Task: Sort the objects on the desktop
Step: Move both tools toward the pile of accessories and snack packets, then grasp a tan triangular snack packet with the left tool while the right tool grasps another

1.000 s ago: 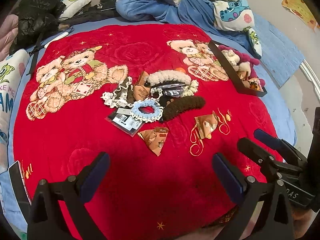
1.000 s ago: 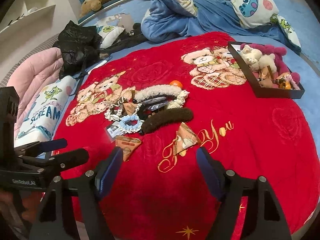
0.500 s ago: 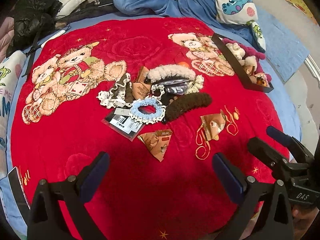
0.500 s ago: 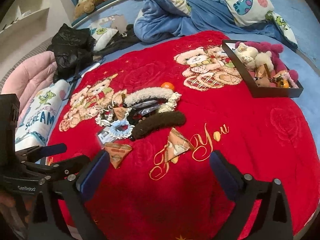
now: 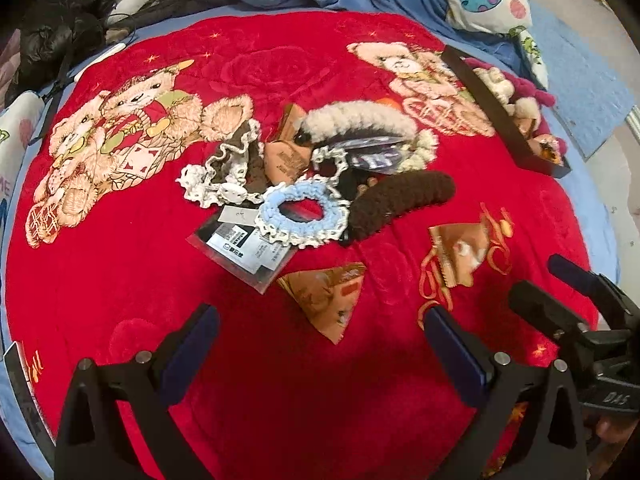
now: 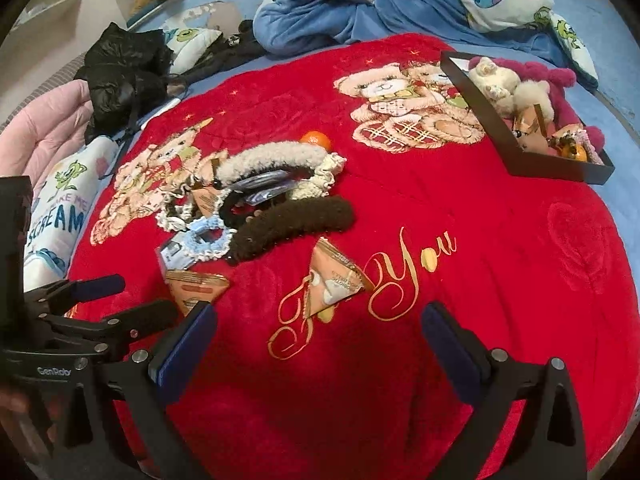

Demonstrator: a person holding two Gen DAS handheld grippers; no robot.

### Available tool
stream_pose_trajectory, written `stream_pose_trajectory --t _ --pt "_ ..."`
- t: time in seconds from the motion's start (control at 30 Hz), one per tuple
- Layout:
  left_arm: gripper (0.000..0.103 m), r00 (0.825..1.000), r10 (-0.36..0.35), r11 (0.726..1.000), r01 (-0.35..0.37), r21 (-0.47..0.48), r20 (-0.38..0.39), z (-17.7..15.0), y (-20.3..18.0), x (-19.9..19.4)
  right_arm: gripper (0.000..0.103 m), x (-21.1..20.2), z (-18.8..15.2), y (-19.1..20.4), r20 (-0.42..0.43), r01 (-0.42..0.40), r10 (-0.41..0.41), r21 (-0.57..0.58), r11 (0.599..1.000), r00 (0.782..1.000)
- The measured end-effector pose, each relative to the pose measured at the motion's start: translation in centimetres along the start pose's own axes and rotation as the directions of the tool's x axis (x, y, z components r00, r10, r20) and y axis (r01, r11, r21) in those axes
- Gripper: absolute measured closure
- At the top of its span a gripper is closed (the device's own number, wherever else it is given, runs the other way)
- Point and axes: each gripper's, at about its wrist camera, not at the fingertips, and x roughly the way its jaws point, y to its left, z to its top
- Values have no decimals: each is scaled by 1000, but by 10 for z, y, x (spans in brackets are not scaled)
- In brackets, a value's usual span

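Note:
A pile of hair accessories lies mid-blanket: a blue scrunchie [image 5: 302, 214], a brown fuzzy clip [image 5: 400, 204] [image 6: 290, 224], a cream fuzzy clip [image 5: 356, 118] [image 6: 272, 160], a lace scrunchie [image 5: 224, 176] and a tagged packet [image 5: 244, 250]. Two triangular snack packets lie nearer: one [image 5: 326, 298] [image 6: 196, 286] just ahead of my left gripper [image 5: 320, 346], the other [image 5: 460, 252] [image 6: 334, 278] just ahead of my right gripper [image 6: 318, 338]. Both grippers are open, empty and above the blanket. A small orange [image 6: 316, 139] sits behind the pile.
A black tray [image 6: 516, 152] [image 5: 496, 108] with plush toys and small items stands at the far right. The red bear blanket [image 6: 480, 240] covers a round bed. Blue bedding [image 6: 340, 8], a black jacket [image 6: 124, 68] and pillows lie behind.
Both grippers have moved forward and lower toward the pile; the objects look larger and nearer. The right gripper's jaws opened wider. Nothing was picked up.

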Motion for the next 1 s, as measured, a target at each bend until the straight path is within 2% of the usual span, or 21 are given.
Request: stream_pose_trajectory --t 0.3,0.37,0.5,0.7,0.93,1.0 --pt "0 999 25 1000 -25 -16 -48 3 0 40 4 27 8 -15 -32 -40 41 31 999 999" --pt "0 998 38 999 -38 -7 -52 2 -1 48 12 37 9 -16 -48 -48 49 28 998 998" --pt "0 995 62 998 -61 13 -82 -1 -5 61 21 56 8 -18 -83 -62 64 35 997 994" --pt "0 995 73 997 -72 14 -70 -4 -3 72 26 69 0 -25 -84 -65 68 44 997 994" --pt "0 998 61 998 -61 -18 14 -8 1 79 26 81 0 -28 -60 -69 73 62 996 996" --pt "4 997 68 998 -68 -14 25 -9 1 78 27 81 0 -28 -52 -64 68 63 996 996"
